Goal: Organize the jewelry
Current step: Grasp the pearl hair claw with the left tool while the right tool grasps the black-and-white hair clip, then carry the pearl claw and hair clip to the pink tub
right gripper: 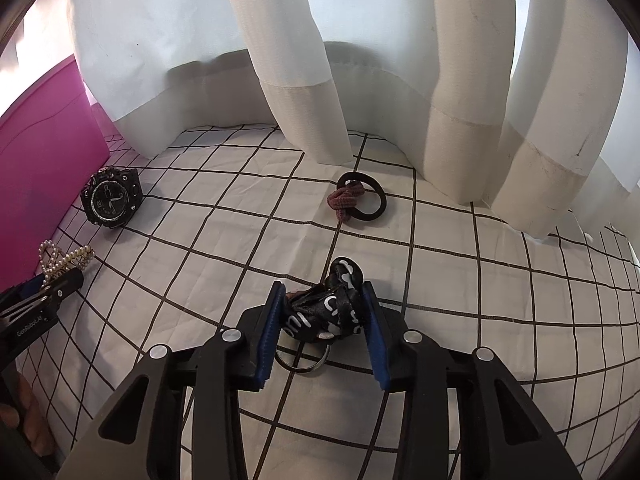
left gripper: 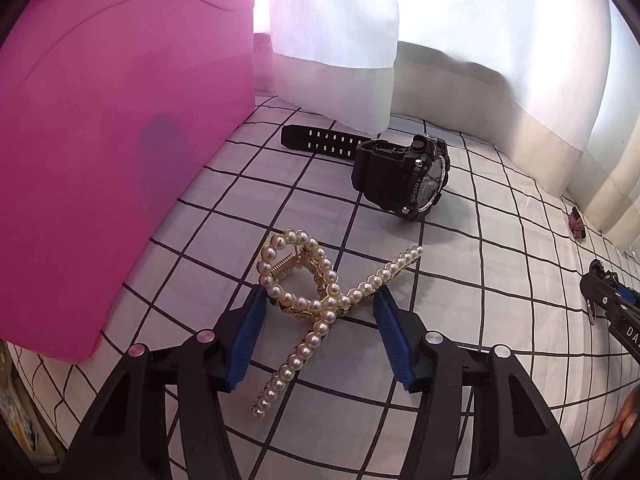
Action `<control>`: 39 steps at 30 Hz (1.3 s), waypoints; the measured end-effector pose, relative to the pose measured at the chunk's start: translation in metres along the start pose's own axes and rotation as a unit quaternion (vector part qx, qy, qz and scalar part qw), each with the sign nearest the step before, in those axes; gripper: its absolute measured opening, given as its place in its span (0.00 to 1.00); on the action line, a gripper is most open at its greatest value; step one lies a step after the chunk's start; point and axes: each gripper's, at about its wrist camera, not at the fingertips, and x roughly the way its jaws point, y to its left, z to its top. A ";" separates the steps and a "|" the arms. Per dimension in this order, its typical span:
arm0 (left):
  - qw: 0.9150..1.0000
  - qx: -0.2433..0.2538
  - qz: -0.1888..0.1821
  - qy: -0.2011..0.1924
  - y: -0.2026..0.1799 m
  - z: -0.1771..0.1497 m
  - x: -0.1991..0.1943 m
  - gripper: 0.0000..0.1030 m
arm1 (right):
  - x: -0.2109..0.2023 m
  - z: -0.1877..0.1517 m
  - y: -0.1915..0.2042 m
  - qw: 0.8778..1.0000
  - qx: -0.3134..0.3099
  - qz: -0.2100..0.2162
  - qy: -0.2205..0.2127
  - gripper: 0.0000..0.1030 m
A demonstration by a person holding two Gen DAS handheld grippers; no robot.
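Observation:
A pearl hair claw clip [left gripper: 316,304] lies on the white checked cloth [left gripper: 500,248] between the blue pads of my left gripper [left gripper: 320,308]; the jaws are close on either side of it and seem to touch it. A black sport watch [left gripper: 400,178] lies beyond, also in the right wrist view [right gripper: 111,200]. My right gripper [right gripper: 324,304] is shut on a bunched black ribbon with white letters [right gripper: 332,308] that has a metal ring [right gripper: 300,360] hanging under it. A maroon hair tie with a black ring [right gripper: 356,198] lies farther back.
A tall pink box [left gripper: 120,140] stands at the left, also visible in the right wrist view [right gripper: 44,128]. White curtains [right gripper: 300,60] hang along the back edge of the cloth. The left gripper [right gripper: 52,292] and the pearl clip [right gripper: 64,262] show at the left of the right view.

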 end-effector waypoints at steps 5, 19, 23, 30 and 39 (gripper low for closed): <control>1.000 -0.005 -0.006 -0.005 -0.001 -0.004 -0.011 0.52 | -0.007 -0.004 -0.008 1.000 0.013 0.015 -0.007 0.36; 0.999 -0.004 -0.025 -0.024 -0.028 -0.015 -0.047 0.52 | -0.039 -0.012 -0.023 0.999 0.008 0.028 -0.023 0.36; 0.999 -0.007 -0.027 -0.028 -0.036 -0.015 -0.062 0.48 | -0.052 -0.012 -0.029 0.999 0.006 0.030 -0.027 0.36; 0.999 -0.017 -0.027 -0.041 -0.048 -0.008 -0.090 0.48 | -0.077 -0.006 -0.036 0.999 -0.005 0.039 -0.032 0.36; 0.997 -0.032 -0.014 -0.076 -0.055 0.011 -0.142 0.48 | -0.116 0.008 -0.040 0.997 -0.029 0.062 -0.045 0.36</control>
